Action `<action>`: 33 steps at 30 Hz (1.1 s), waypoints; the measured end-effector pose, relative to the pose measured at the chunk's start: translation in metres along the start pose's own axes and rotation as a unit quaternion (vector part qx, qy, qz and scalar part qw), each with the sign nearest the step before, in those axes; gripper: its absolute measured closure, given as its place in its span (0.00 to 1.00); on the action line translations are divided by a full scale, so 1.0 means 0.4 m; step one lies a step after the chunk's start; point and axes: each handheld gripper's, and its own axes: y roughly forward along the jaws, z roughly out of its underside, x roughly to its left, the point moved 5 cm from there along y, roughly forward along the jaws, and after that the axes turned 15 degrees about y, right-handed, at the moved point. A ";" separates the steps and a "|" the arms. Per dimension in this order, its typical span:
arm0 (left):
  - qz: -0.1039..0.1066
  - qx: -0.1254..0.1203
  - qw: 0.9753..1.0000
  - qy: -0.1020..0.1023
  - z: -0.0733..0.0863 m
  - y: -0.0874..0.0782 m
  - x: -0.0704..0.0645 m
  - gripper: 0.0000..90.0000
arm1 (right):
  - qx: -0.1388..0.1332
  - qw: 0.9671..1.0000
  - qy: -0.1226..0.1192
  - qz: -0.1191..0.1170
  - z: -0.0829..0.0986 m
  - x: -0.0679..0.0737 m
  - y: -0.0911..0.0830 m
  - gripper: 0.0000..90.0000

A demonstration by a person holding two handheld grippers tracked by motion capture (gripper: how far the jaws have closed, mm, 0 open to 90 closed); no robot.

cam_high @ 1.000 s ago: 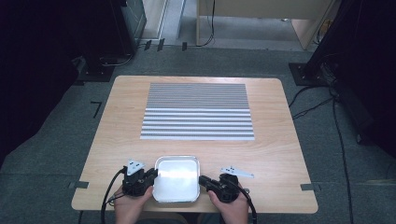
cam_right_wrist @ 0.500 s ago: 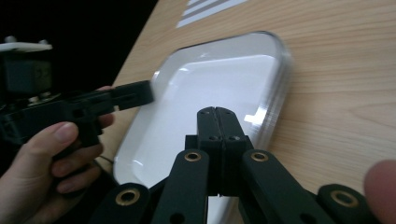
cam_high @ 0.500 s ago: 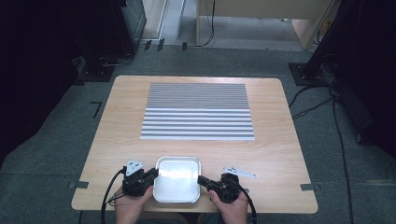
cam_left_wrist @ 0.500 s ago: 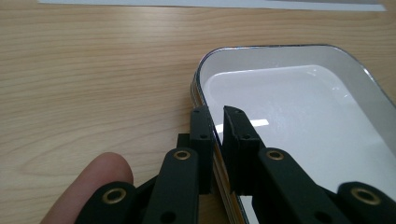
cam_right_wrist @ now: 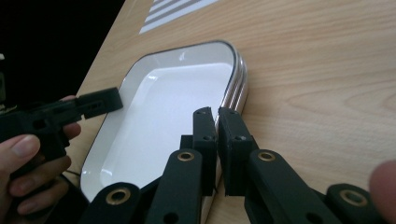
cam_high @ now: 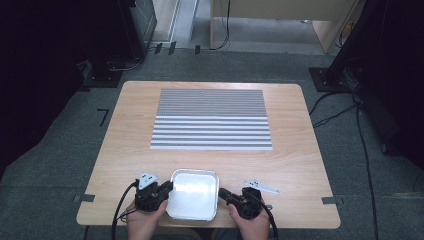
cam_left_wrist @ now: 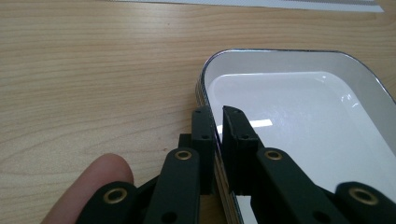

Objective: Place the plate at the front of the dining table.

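Note:
A white enamel tray (cam_high: 194, 200) with a dark rim lies near the table's front edge. My left gripper (cam_high: 170, 186) is shut on the tray's left rim; in the left gripper view the jaws (cam_left_wrist: 218, 117) pinch the thin wall of the tray (cam_left_wrist: 299, 98), one jaw inside and one outside. My right gripper (cam_high: 222, 193) is shut on the opposite, right rim. In the right gripper view its jaws (cam_right_wrist: 217, 116) clamp the edge of the tray (cam_right_wrist: 173, 93), and the left gripper (cam_right_wrist: 113, 101) shows across it. The tray holds nothing.
A grey-and-white striped mat (cam_high: 212, 119) covers the middle and far part of the wooden table (cam_high: 300, 165). The table's front edge (cam_high: 300, 224) is just below the hands. Cables run over the floor at the right.
The tray and both grippers have shifted slightly to the right and a little toward the front edge. Both grips are unchanged.

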 end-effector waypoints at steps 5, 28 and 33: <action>-0.005 -0.006 1.000 -0.021 0.003 -0.002 0.011 0.95 | 0.023 1.000 0.007 -0.007 0.015 0.008 0.010 0.97; 0.009 -0.022 0.999 -0.032 -0.002 -0.009 0.008 0.97 | 0.013 0.995 0.069 -0.071 -0.014 -0.004 0.016 0.98; 0.023 -0.029 0.999 -0.027 -0.009 -0.008 -0.004 0.96 | 0.003 0.995 0.072 -0.069 -0.024 -0.009 0.007 0.98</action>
